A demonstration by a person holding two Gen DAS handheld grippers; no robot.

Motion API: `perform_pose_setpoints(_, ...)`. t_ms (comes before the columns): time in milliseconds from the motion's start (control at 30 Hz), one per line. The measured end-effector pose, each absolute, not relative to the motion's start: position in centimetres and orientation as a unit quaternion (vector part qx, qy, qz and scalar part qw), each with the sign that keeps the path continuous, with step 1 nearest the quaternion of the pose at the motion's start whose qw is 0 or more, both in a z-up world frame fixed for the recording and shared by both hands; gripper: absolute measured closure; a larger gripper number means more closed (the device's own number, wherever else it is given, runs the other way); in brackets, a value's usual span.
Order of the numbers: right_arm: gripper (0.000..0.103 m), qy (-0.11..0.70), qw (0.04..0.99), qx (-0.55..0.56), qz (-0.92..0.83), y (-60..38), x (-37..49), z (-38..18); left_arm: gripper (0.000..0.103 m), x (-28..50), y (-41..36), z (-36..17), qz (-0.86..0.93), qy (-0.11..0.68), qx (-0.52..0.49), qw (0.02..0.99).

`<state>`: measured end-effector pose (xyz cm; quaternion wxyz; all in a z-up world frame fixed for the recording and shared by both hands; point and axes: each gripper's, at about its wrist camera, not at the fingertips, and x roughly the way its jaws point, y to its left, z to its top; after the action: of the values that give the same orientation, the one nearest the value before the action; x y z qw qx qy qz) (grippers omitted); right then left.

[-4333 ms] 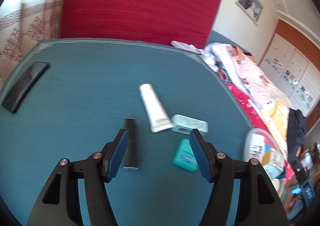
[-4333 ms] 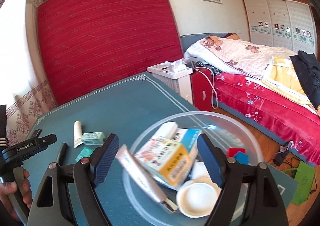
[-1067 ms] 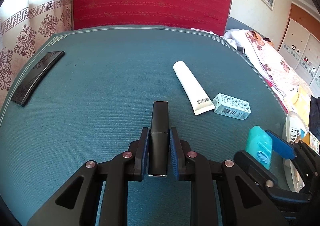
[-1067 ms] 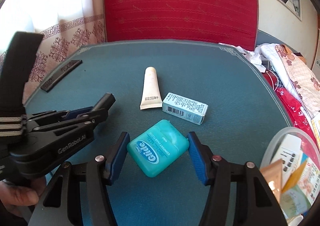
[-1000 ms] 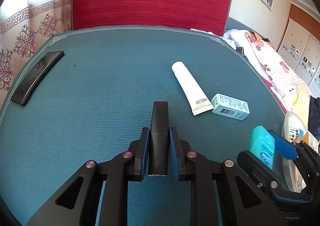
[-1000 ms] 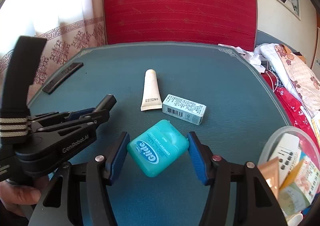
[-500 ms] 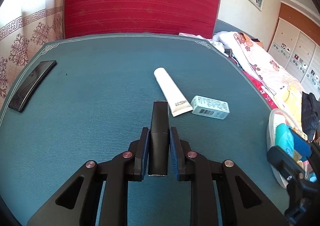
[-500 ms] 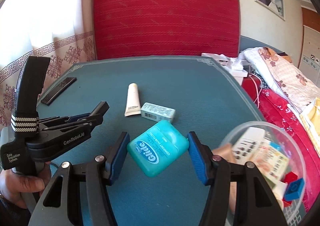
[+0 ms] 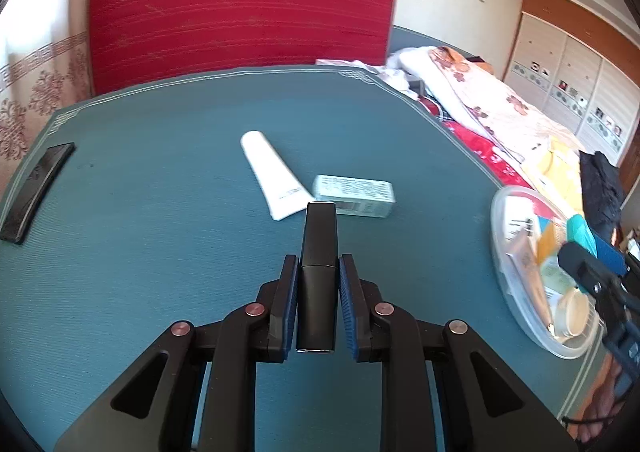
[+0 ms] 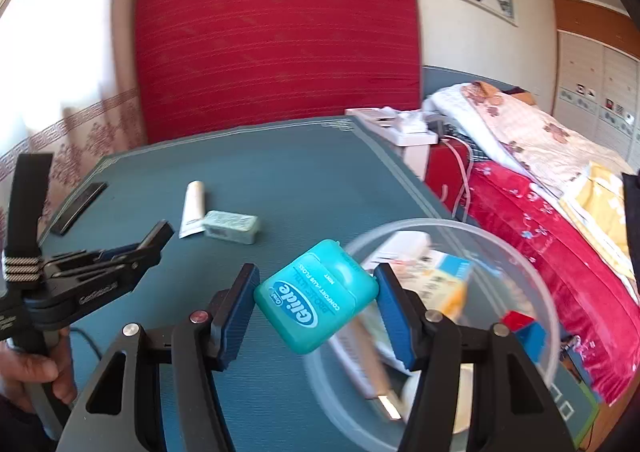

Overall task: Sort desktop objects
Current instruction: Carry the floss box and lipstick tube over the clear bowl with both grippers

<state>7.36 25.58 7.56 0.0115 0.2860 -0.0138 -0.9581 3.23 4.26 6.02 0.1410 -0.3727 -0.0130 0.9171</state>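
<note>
Teal floss case [image 10: 316,296] pinched between the blue pads of the right gripper [image 10: 316,302] at frame centre, over the near rim of the clear bowl [image 10: 536,276] of packets at lower right. Black slim tube [image 9: 318,276] clamped in the left gripper [image 9: 319,292], pressed together, above the blue tabletop [image 9: 160,252]. Beyond, at centre: white tube [image 9: 272,180] touching pale green box [image 9: 354,195]; black flat case [image 9: 34,188] at left edge.

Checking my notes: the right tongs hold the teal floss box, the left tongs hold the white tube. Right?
Not quite. The left tongs hold a black stick; the left wrist view shows the white tube lying on the table. The right tongs do hold the floss box.
</note>
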Motion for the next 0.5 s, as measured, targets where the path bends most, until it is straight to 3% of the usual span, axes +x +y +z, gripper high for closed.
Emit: perform_pose_setpoints(500,0.040,-0.056,-0.044,0.284,-0.956,31.3,8.5,7.3,0.081,5.6,9.8,7.1,0.902,0.024,-0.376,0.212)
